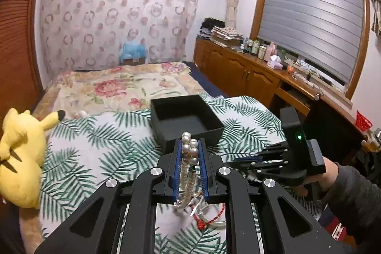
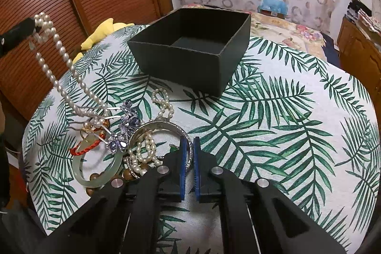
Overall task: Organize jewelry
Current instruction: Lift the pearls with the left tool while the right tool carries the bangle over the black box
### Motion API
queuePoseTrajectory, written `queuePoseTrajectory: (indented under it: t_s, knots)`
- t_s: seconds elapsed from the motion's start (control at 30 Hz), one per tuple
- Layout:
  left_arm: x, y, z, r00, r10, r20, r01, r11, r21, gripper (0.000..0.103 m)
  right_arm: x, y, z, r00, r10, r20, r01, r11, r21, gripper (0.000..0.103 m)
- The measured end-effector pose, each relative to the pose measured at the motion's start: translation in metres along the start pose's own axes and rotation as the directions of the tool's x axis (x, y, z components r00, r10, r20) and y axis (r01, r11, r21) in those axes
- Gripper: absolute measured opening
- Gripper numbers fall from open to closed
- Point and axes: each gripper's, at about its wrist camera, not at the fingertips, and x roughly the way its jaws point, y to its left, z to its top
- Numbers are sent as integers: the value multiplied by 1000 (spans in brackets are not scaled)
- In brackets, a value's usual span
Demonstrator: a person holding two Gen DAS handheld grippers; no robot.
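Pearl necklace (image 1: 189, 151) clamped in left gripper (image 1: 190, 146); right gripper (image 2: 189, 146) pinches silver bangle (image 2: 162, 129); no legible writing.

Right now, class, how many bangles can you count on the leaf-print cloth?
2. A pale jade bangle lies at the pile's left. A silver bangle sits beside it, its rim pinched by the right gripper. Tangled pearls could hide more.

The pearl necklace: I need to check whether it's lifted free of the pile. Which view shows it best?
The right wrist view: the pearl necklace hangs from the left gripper, its lower end still in the jewelry pile. The left wrist view shows only pearls between the fingers.
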Motion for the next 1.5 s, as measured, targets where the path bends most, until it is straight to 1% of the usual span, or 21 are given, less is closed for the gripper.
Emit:
queuePoseTrajectory:
  t_s: [0.13,0.2,0.33,0.43,0.67,0.87,1.07,1.3,1.5]
  knots:
    - [-9,16,-8,999,42,3,-42,999,-28,13,-7,0,1,1000,-19,24,19,1000,-5,5]
    - [-16,20,-7,999,45,15,-44,998,-41,13,-8,0,3,999,-24,29,24,1000,-7,5]
    - [-31,18,11,997,42,60,-41,999,-21,13,-11,-2,5,998,-41,42,41,999,0,5]
    - [-39,12,26,994,59,92,-60,998,10,13,-16,-4,8,997,-42,59,41,999,12,5]
    - [-43,11,51,988,86,127,-91,995,32,13,-36,-2,22,993,-48,104,49,999,-3,5]
    - [-34,10,71,985,100,138,-106,993,44,13,-49,0,43,986,-64,151,67,998,-15,5]
    - [-20,5,93,984,94,150,-104,993,59,13,-49,-2,75,978,-87,191,94,995,-29,5]
    - [5,0,114,985,85,153,-97,992,76,13,-28,-11,106,974,-106,200,117,992,-40,5]
    - [33,0,127,989,68,135,-79,993,85,13,-4,-17,114,980,-95,175,107,992,-61,6]
